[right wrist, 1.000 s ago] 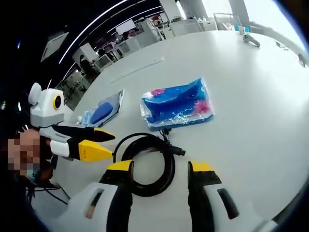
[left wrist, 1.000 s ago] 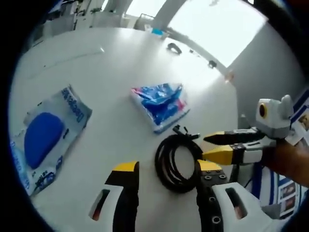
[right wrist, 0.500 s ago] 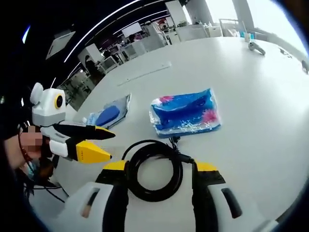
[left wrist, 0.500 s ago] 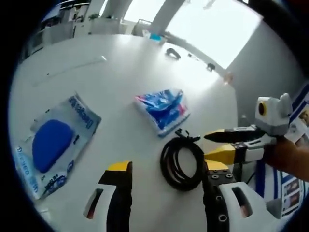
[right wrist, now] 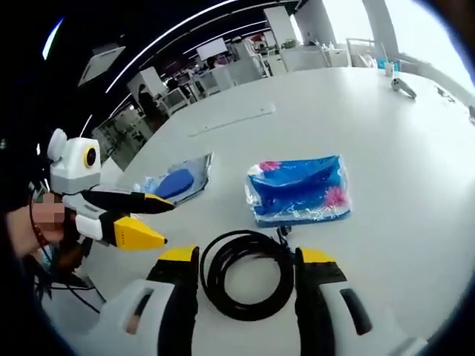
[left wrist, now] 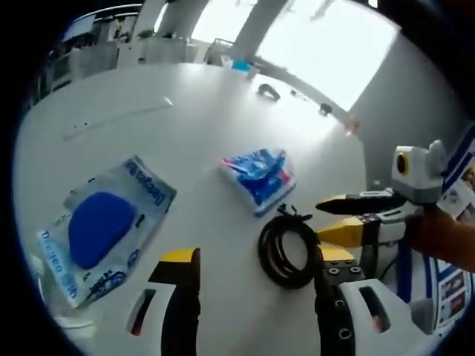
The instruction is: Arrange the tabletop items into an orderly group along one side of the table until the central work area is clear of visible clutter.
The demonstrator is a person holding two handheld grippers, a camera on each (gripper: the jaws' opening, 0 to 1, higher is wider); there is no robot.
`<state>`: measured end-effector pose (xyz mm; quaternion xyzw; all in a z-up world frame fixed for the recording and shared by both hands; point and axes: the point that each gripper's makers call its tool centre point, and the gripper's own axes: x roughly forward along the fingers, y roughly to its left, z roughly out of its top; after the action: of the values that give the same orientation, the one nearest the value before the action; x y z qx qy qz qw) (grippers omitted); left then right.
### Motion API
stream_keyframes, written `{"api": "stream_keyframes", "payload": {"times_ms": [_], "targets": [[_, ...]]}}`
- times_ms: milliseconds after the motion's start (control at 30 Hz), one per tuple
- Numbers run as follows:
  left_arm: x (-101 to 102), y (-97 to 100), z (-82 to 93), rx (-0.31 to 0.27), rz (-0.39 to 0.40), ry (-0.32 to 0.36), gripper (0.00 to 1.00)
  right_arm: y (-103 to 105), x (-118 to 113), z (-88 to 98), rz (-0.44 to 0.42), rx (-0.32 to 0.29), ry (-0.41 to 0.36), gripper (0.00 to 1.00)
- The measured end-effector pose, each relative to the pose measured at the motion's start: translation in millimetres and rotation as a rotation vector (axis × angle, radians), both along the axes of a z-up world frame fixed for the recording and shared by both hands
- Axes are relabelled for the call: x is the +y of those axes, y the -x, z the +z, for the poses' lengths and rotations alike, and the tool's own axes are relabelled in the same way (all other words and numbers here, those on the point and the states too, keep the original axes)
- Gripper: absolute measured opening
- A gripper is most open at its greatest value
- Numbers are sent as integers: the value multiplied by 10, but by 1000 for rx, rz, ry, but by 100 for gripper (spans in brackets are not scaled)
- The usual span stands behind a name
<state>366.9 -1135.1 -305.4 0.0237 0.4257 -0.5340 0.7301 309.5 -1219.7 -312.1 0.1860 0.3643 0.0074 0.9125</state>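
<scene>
A black coiled cable lies flat on the white table, between the spread jaws of my right gripper, which is open and holds nothing. Just beyond the coil is a blue tissue pack, and further left a wet-wipes pack with a blue lid. My left gripper is open over bare table, with the cable by its right jaw, the tissue pack ahead and the wipes pack to its left. Each gripper shows in the other's view: right gripper, left gripper.
A small dark object sits near the table's far edge, also seen as a small dark object. A thin pale strip lies on the far side. Desks and chairs stand beyond the table.
The right gripper has shifted so the coil now lies centred between its jaws instead of under its left jaw. The left view has swung, showing more of the wipes pack. The items lie as before.
</scene>
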Motion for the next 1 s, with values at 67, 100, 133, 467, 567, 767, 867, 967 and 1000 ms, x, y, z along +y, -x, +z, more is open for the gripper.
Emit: {"api": "stream_keyframes", "payload": {"times_ms": [67,100,133,467,567,767,867,967,1000], "targets": [[34,-22,34,-10,0,2,58,-30,34,36,6,-7,2,50],[50,-40,48,-14,5,4,58,-46,44,47,7,-10,1,50],[72,-61,63,-15,10,6,58,-73,55,60,10,-16,4,50],[288,-198,138,-37,39,5,58,-268,219,156,48,-40,8,48],[344,-239,159,-43,50,6,58,-333,279,189,61,-47,10,48],[486,-323,199,-54,72,8,57,-465,391,257,82,-69,9,47],[546,-358,218,-59,82,9,58,-518,455,275,98,-69,13,47],[617,-403,242,-64,95,11,58,-583,514,306,110,-77,14,47],[635,-411,245,-65,97,11,58,-595,527,306,113,-75,14,47]]}}
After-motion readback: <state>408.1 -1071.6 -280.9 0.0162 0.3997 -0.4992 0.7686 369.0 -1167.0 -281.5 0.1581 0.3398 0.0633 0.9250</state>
